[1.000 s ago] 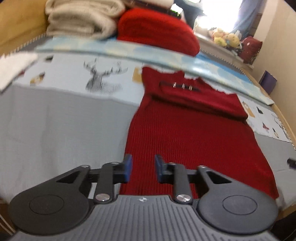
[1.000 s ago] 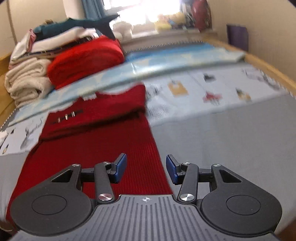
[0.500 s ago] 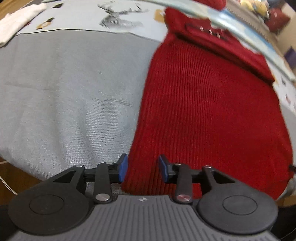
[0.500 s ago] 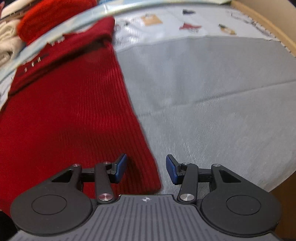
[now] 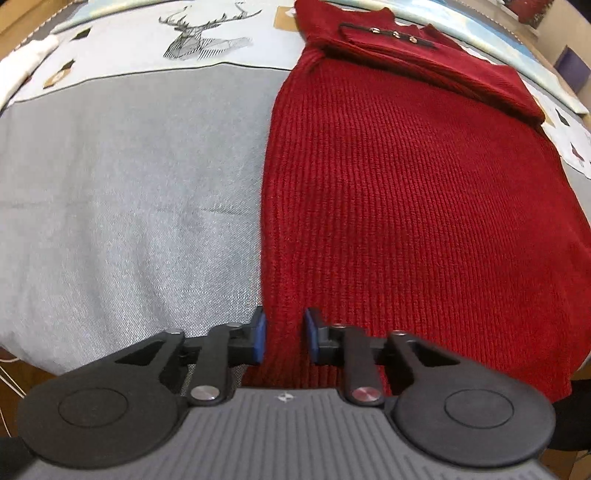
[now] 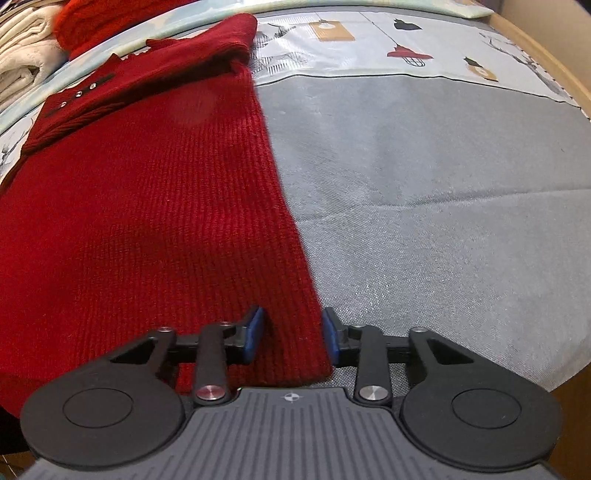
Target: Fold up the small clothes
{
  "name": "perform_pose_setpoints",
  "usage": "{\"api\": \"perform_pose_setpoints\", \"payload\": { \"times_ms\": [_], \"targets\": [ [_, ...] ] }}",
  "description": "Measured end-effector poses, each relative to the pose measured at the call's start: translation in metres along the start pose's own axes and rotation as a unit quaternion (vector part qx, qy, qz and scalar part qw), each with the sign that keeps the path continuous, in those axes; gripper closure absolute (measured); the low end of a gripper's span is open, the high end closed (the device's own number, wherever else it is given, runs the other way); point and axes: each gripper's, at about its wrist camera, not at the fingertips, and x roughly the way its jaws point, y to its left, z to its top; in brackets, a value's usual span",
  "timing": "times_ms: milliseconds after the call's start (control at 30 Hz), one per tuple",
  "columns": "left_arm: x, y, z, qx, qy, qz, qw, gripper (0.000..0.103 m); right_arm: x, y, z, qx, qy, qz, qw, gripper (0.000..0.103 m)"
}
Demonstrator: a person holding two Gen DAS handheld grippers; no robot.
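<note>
A red ribbed knit garment (image 5: 413, 192) lies flat on the grey bedspread (image 5: 122, 192), its folded-over top with a buttoned strap at the far end. My left gripper (image 5: 283, 338) is open, its fingers straddling the garment's near left corner at the hem. In the right wrist view the same garment (image 6: 147, 206) fills the left side. My right gripper (image 6: 291, 338) is open, its fingers straddling the near right corner of the hem. Neither gripper has closed on the cloth.
The bedspread (image 6: 443, 192) has a pale printed band at the far end with a deer drawing (image 5: 201, 31). Folded cream towels (image 6: 22, 55) and another red knit (image 6: 110, 18) are stacked beyond. A white cloth (image 5: 22, 66) lies far left. The bed edge runs just below the grippers.
Both grippers have tilted down and come close to the garment's near hem, one at each corner. Both stay open; the garment has not moved.
</note>
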Motion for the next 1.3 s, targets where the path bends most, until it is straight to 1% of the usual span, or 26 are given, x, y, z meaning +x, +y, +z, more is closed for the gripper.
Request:
{"api": "perform_pose_setpoints", "payload": {
  "times_ms": [33,200,300,367,433,467,500,533,767,800,833,867,900,1033,1100,1200,1233,1300],
  "targets": [
    [-0.002,0.001,-0.001,0.002,-0.003,0.001,1.0,0.088,-0.002,0.0,-0.001,-0.002,-0.005,-0.002,1.0,0.091],
    [-0.016,0.01,-0.006,-0.021,-0.02,-0.018,0.9994,0.09,-0.016,-0.006,-0.002,0.02,-0.025,0.012,0.999,0.092],
    [-0.015,0.018,-0.006,-0.037,-0.017,-0.023,0.9989,0.089,-0.021,-0.012,-0.003,0.041,-0.03,0.02,0.999,0.092],
    [-0.011,0.018,-0.007,-0.04,-0.007,-0.017,0.999,0.086,-0.016,-0.012,-0.003,0.042,-0.018,0.019,0.999,0.091],
    [-0.008,0.017,-0.008,-0.036,0.002,-0.011,0.9993,0.078,-0.009,-0.008,-0.003,0.026,-0.002,0.005,1.0,0.087],
    [-0.006,0.017,-0.006,-0.034,0.005,-0.008,0.9994,0.077,-0.007,-0.005,-0.004,0.016,0.006,-0.004,1.0,0.083],
    [-0.005,0.016,-0.006,-0.031,0.007,-0.006,0.9995,0.076,-0.004,-0.002,-0.005,0.007,0.012,-0.013,1.0,0.072],
    [-0.003,0.015,-0.005,-0.029,0.009,-0.005,0.9995,0.076,-0.003,-0.001,-0.006,0.003,0.012,-0.018,1.0,0.07],
    [0.003,0.01,-0.001,-0.018,0.007,-0.002,0.9998,0.077,-0.001,-0.003,-0.008,0.003,0.011,-0.014,1.0,0.07],
    [0.002,0.009,0.0,-0.015,0.006,-0.003,0.9999,0.08,-0.001,-0.002,-0.008,0.001,0.011,-0.01,1.0,0.074],
    [0.002,0.009,-0.001,-0.013,0.005,-0.003,0.9999,0.084,-0.001,-0.002,-0.008,0.0,0.009,-0.005,1.0,0.082],
    [0.001,0.008,-0.001,-0.011,0.002,-0.003,0.9999,0.086,-0.002,-0.002,-0.007,-0.003,0.004,-0.005,1.0,0.088],
    [0.0,0.006,-0.001,-0.009,-0.002,-0.003,0.9999,0.089,-0.004,-0.002,-0.007,-0.004,-0.002,-0.004,1.0,0.092],
    [-0.014,0.009,-0.008,-0.022,-0.02,-0.016,0.9994,0.09,-0.014,-0.01,-0.004,0.025,-0.029,0.011,0.999,0.093],
    [-0.014,0.01,-0.008,-0.027,-0.018,-0.019,0.9993,0.09,-0.017,-0.014,-0.004,0.037,-0.034,0.017,0.999,0.093],
    [-0.01,0.012,-0.007,-0.029,-0.004,-0.015,0.9994,0.088,-0.01,-0.012,-0.006,0.032,-0.014,0.012,0.999,0.092],
    [-0.008,0.013,-0.005,-0.028,-0.001,-0.013,0.9995,0.084,-0.007,-0.011,-0.006,0.026,-0.004,0.01,1.0,0.091],
    [-0.005,0.011,-0.005,-0.024,0.005,-0.008,0.9997,0.082,-0.002,-0.006,-0.007,0.012,0.009,0.001,1.0,0.087]
  ]
}}
